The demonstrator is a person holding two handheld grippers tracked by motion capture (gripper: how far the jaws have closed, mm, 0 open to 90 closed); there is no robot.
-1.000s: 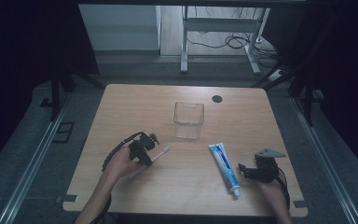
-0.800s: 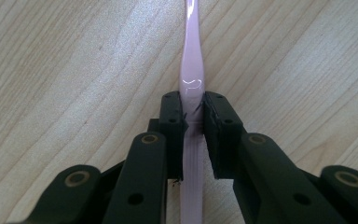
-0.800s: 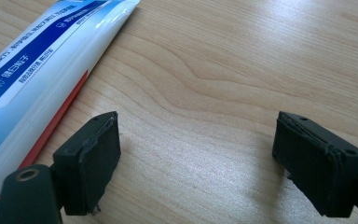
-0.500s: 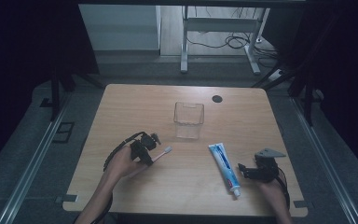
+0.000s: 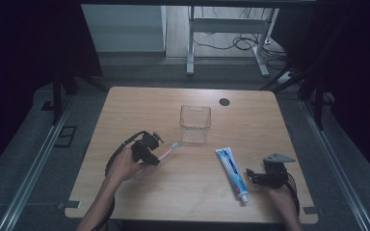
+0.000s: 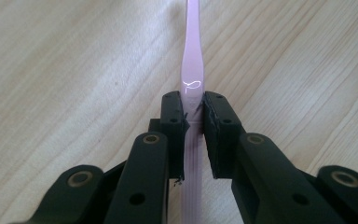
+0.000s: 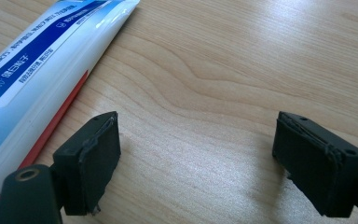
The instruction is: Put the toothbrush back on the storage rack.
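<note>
1. High view showed one pink toothbrush (image 5: 166, 152), one toothpaste tube (image 5: 232, 172) and one clear container (image 5: 195, 123) on the table (image 5: 125, 110).
2. Left tool (image 5: 150, 155) was clenched on the toothbrush toward the table's left edge, brush head just short of the container.
3. Right tool (image 7: 196, 158) stood released near the front right corner, the tube just beside one jaw.
4. One dark disc (image 5: 224, 102) lay near the far edge.
</note>
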